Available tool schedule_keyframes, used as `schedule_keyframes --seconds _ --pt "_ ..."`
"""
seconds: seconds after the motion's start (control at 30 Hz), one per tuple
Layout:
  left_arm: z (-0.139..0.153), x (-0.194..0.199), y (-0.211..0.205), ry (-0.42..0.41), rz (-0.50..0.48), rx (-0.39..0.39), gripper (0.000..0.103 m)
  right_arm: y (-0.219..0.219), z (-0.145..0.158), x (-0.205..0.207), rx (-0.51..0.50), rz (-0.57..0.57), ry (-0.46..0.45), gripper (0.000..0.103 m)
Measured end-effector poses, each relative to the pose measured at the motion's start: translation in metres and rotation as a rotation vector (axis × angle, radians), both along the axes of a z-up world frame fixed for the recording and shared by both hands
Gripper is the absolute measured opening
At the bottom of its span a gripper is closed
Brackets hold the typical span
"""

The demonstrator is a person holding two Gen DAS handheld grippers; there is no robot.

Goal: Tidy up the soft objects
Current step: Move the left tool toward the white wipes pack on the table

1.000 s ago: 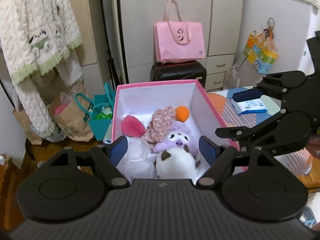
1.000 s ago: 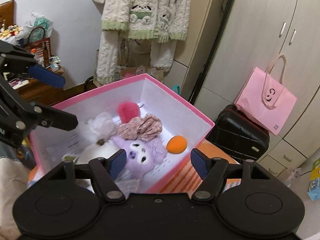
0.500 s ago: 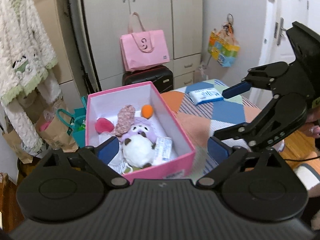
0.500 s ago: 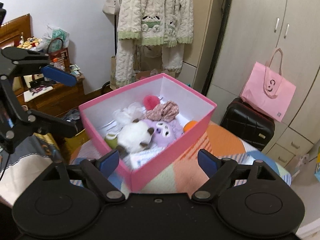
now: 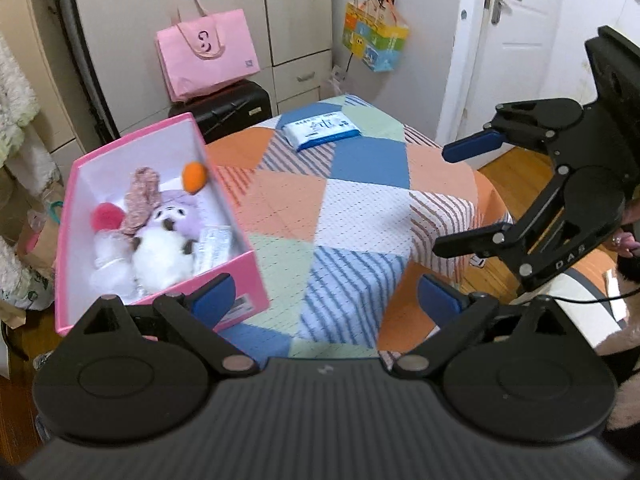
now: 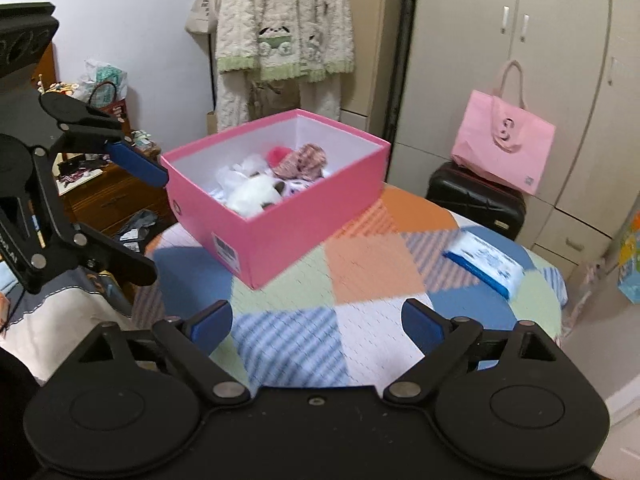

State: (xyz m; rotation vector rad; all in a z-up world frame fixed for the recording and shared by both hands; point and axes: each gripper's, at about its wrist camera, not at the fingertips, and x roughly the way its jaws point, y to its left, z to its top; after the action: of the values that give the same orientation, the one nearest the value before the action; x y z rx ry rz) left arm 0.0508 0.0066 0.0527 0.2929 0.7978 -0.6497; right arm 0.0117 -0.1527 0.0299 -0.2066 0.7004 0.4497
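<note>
A pink box [image 5: 66,240] stands on the patchwork table, at the left in the left wrist view. It holds a white plush [image 5: 160,248], a purple plush [image 5: 180,216], an orange ball [image 5: 194,174], a pink pom [image 5: 106,216] and a floral cloth [image 5: 142,188]. My left gripper [image 5: 324,294] is open over the tablecloth, with nothing between its fingers. My right gripper [image 6: 317,322] hovers short of the box [image 6: 288,232]; its jaws are opening and hold nothing. Each gripper appears in the other's view: the right gripper [image 5: 460,198], the left gripper [image 6: 138,218].
A blue and white wipes pack [image 5: 322,128] lies at the far side of the patchwork-covered table [image 5: 360,208]. Behind stand a black suitcase [image 5: 236,108] with a pink bag [image 5: 208,52] on it, wardrobes and a white door. A person's hand [image 5: 628,236] is at the right edge.
Both grippers have drawn back from above the box, and their jaws have spread wider. The box and its toys now lie farther off, with more tablecloth in view.
</note>
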Motion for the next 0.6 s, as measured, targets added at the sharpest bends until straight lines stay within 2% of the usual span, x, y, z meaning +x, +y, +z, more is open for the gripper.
schedule_keyframes --seconds 0.2,0.4,0.47,0.6 --pt "-0.012 0.011 -0.037 -0.034 0.020 -0.031 0.099 -0.039 -0.028 0.007 0.035 -0.063 -0.029 0.094" --pt "-0.028 0.023 -0.068 -0.104 0.052 -0.088 0.099 -0.076 -0.057 0.026 0.066 -0.096 -0.125 0.094" --pt "-0.033 0.031 -0.079 -0.123 0.044 -0.128 0.099 -0.083 -0.061 0.034 0.084 -0.094 -0.152 0.094" --pt "-0.040 0.050 -0.101 -0.177 0.063 -0.165 0.099 -0.096 -0.071 0.059 0.145 -0.121 -0.142 0.094"
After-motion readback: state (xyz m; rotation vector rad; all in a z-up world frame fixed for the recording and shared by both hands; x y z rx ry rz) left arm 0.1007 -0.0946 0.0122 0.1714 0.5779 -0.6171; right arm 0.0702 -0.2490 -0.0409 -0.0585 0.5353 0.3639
